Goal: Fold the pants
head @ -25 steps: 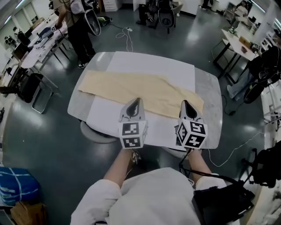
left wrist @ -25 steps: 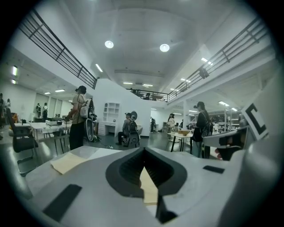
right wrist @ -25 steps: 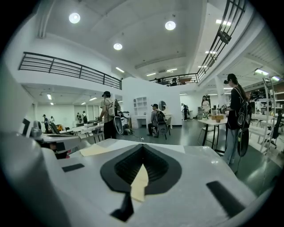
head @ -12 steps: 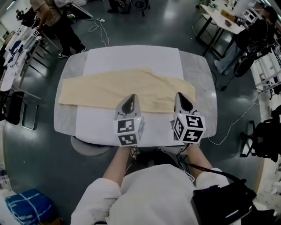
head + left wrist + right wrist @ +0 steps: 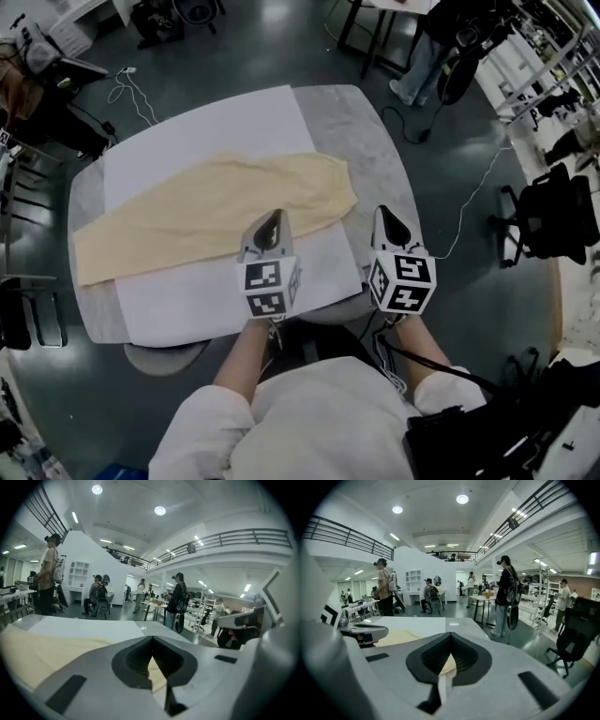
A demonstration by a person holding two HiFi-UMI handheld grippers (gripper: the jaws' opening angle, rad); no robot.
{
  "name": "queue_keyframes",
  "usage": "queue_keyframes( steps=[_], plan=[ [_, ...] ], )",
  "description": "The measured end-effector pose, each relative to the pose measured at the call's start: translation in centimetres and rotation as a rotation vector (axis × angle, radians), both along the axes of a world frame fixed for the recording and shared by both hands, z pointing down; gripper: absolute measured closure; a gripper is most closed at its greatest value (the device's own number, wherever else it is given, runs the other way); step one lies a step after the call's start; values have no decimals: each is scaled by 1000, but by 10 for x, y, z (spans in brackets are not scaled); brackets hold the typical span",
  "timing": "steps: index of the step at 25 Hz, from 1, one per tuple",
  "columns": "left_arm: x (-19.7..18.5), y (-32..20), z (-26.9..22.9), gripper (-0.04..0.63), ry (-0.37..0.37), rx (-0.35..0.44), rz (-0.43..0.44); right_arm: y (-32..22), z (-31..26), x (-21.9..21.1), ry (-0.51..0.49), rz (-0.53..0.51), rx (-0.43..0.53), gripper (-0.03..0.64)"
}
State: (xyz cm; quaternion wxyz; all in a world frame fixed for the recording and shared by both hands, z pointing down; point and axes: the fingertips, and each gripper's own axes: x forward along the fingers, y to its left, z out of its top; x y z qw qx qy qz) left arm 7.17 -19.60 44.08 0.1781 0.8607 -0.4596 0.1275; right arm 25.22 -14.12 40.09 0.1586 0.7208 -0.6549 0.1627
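Note:
Cream pants (image 5: 206, 211) lie flat and stretched out across a white sheet (image 5: 197, 291) on the grey table (image 5: 361, 131); one end reaches the table's left edge, the other ends near the middle right. My left gripper (image 5: 274, 219) is shut and empty, hovering over the pants' near edge close to their right end. My right gripper (image 5: 382, 216) is also shut and empty, over the bare table right of the pants. In the left gripper view the pants (image 5: 33, 651) spread past the closed left gripper (image 5: 151, 641). In the right gripper view the right gripper (image 5: 451, 637) points over the pants' end (image 5: 396, 637).
Cables (image 5: 469, 202) trail on the dark floor right of the table. A black chair (image 5: 539, 220) stands at the far right, more furniture at the left edge (image 5: 23, 319). Several people (image 5: 506, 597) stand among desks beyond the table.
Both grippers have moved toward the right end of the pants and lower, staying shut. The head view has swung, so the table now sits further left and turned.

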Motion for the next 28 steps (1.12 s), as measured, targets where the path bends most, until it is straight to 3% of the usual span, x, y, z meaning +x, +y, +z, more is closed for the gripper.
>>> queue_keyframes(
  steps=[7,11,18,20,24,28],
  plan=[
    [97,1,41,591,-69,-27,145,16,47,84,-43,100,-41,624],
    [135,6,63,589,-131,-47,244,18,68,105,-92,119,-60,624],
    [173,1,113,574,-267,-117,399,11,101,114,-148,113,-105,624],
    [181,1,127,452,-285,-155,443,11,109,118,-159,116,-116,624],
    [191,-4,145,451,-357,-147,487,9,123,125,-172,120,-136,624],
    [207,1,165,434,-469,-180,616,10,135,130,-187,119,-156,624]
  ],
)
